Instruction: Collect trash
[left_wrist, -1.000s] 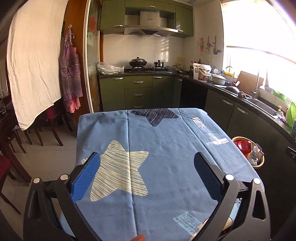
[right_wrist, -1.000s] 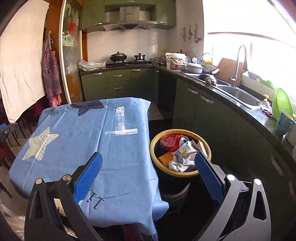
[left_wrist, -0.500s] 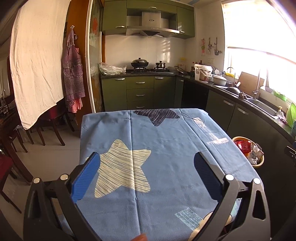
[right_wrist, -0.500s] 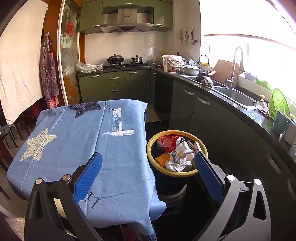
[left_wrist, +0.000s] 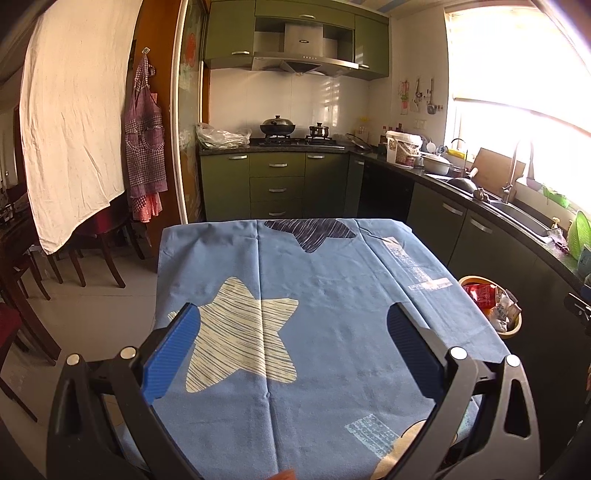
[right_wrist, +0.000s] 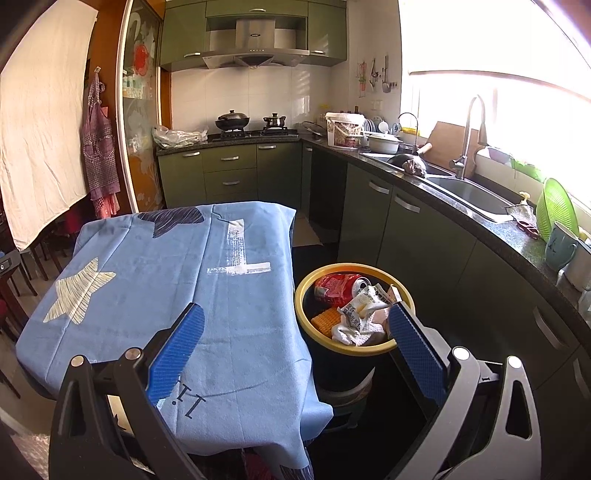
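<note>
Filling the lower half of both views, a blue star-print cloth (left_wrist: 325, 302) drapes the table, bare of litter; the left gripper (left_wrist: 293, 334) and right gripper (right_wrist: 295, 334) hang over it with blue pads wide apart, holding nothing. Just right of the table's edge stands a yellow-rimmed bin (right_wrist: 402, 295) with the trash (right_wrist: 354, 306) inside: red can, wrappers, crumpled paper. Farther right runs the counter with its sink (right_wrist: 476, 195); green cabinets (left_wrist: 277, 181) and stove close the upper centre, a checked apron (left_wrist: 144, 140) hanging upper left
</note>
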